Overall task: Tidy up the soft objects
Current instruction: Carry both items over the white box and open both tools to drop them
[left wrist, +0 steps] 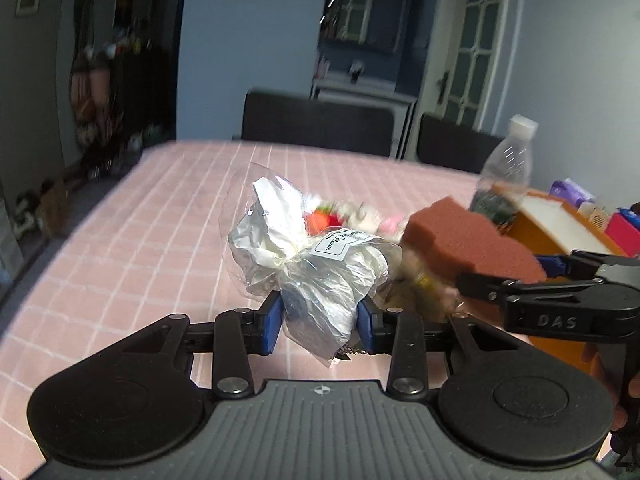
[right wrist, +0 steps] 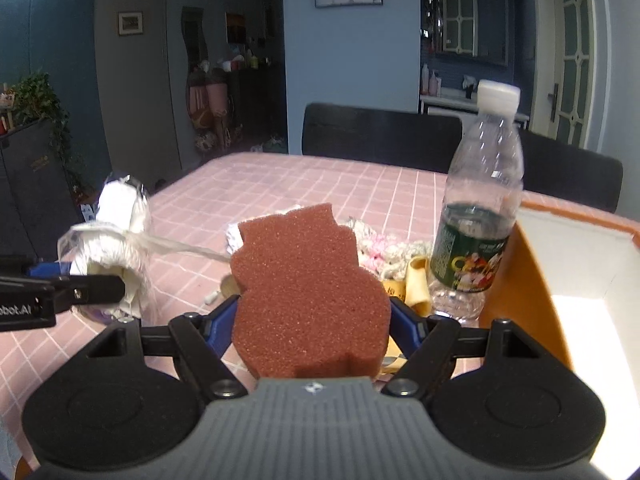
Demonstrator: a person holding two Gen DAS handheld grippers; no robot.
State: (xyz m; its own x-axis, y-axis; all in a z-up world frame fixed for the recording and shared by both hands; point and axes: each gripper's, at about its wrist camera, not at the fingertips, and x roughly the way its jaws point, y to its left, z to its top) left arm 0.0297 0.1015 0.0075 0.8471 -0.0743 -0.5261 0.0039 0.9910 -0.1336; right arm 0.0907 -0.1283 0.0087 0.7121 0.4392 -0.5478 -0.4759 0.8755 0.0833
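My left gripper is shut on a clear plastic bag of white soft material with a label, held above the pink checked table. It also shows at the left of the right wrist view. My right gripper is shut on a brown bear-shaped sponge, held above the table. The sponge also shows in the left wrist view, to the right of the bag. A pile of small soft toys lies on the table behind the sponge.
An orange box with a white inside stands at the right. A clear plastic bottle stands beside it. Dark chairs line the table's far edge. Colourful packets lie at the far right.
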